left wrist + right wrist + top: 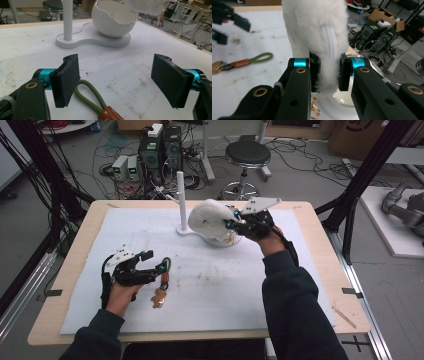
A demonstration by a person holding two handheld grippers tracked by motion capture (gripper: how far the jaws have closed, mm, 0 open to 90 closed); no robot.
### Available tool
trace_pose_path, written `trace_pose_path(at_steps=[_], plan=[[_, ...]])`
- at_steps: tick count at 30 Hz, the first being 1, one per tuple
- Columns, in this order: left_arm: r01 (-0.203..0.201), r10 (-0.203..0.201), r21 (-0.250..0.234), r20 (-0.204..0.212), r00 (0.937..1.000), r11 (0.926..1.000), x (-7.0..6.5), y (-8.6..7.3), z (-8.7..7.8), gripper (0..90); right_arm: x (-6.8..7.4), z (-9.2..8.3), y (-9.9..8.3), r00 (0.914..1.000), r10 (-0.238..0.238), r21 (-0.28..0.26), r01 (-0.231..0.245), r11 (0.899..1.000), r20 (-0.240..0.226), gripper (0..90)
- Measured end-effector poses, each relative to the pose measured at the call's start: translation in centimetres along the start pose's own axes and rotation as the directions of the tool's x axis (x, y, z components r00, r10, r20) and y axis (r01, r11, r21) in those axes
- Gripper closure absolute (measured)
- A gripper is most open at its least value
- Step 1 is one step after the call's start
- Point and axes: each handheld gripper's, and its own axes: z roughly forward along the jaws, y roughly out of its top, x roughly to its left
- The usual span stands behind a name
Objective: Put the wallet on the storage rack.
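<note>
The right gripper (231,224) pinches a white fluffy plush (317,32) by its lower edge, holding it over the white egg-shaped bowl (113,21) beside the post (181,200); probably it is being put in or taken out, I cannot tell which; the left gripper (120,80) is spread wide around the green loop of a keychain (161,289) on the mat, apparently ready to close on it.

A grey floor (310,175) lies beyond the light wooden worktop (80,245) — strewn with tangled cables (300,150) and set with computer towers (160,150) and small power units (125,167). A round black stool (247,154) on a chrome base stands behind (near cardboard boxes (355,137) at the far right). Black frame struts (367,170) rise at both sides — a pale mat (390,225) lies right.
</note>
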Motion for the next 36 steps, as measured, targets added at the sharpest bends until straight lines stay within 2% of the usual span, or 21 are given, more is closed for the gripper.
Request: trace_pose_path(at_steps=[3,7,10,13,16,20,25,28,33,34,36], plan=[[0.001,-0.001,0.004,-0.002,1.0,1.0,0.1,-0.1,0.0,22.6,-1.6,1.0,1.0,0.999,-0.037,0.029,0.036,0.999,0.028,77.6],[0.005,-0.005,0.012,0.001,1.0,0.9999,0.1,-0.1,0.0,22.6,-3.1,2.4,1.3,0.9962,-0.069,0.055,0.066,0.996,0.053,77.5],[0.005,-0.005,0.012,-0.002,1.0,0.9999,0.1,-0.2,0.1,22.6,-4.2,3.5,1.2,0.9867,-0.134,0.089,0.126,0.988,0.092,77.2],[0.009,-0.009,0.011,-0.003,1.0,0.9999,0.2,-0.2,0.1,22.6,-4.9,4.1,0.9,0.9831,-0.144,0.12,0.131,0.984,0.113,77.3],[0.011,-0.011,0.013,-0.006,0.9999,0.9999,0.3,-0.2,0.0,22.6,-5.4,4.3,0.3,0.9753,-0.176,0.158,0.155,0.975,0.133,77.3],[0.021,-0.021,0.011,-0.008,0.9997,0.9997,0.4,-0.3,0.0,22.6,-5.6,4.3,-0.3,0.9622,-0.226,0.226,0.189,0.956,0.152,77.3],[0.02,-0.02,0.016,-0.009,0.9998,0.9997,0.4,-0.3,0.1,22.6,-5.3,4.9,-0.9,0.9395,-0.303,0.301,0.247,0.921,0.159,77.3],[0.021,-0.021,0.016,-0.01,0.9997,0.9996,0.4,-0.3,0.1,22.6,-5.1,5.4,-1.1,0.9389,-0.308,0.317,0.249,0.915,0.153,77.3],[0.023,-0.023,0.02,-0.008,0.9997,0.9995,0.4,-0.3,0.1,22.6,-4.7,6.6,-1.6,0.9321,-0.339,0.365,0.274,0.89,0.127,77.3],[0.024,-0.024,0.019,-0.008,0.9997,0.9995,0.3,-0.3,0.1,22.6,-4.5,6.9,-1.8,0.93,-0.346,0.381,0.277,0.882,0.125,77.4],[0.022,-0.022,0.018,-0.008,0.9997,0.9996,0.4,-0.3,0.0,22.6,-4.3,7.3,-2.1,0.9191,-0.377,0.409,0.303,0.861,0.114,77.4]])
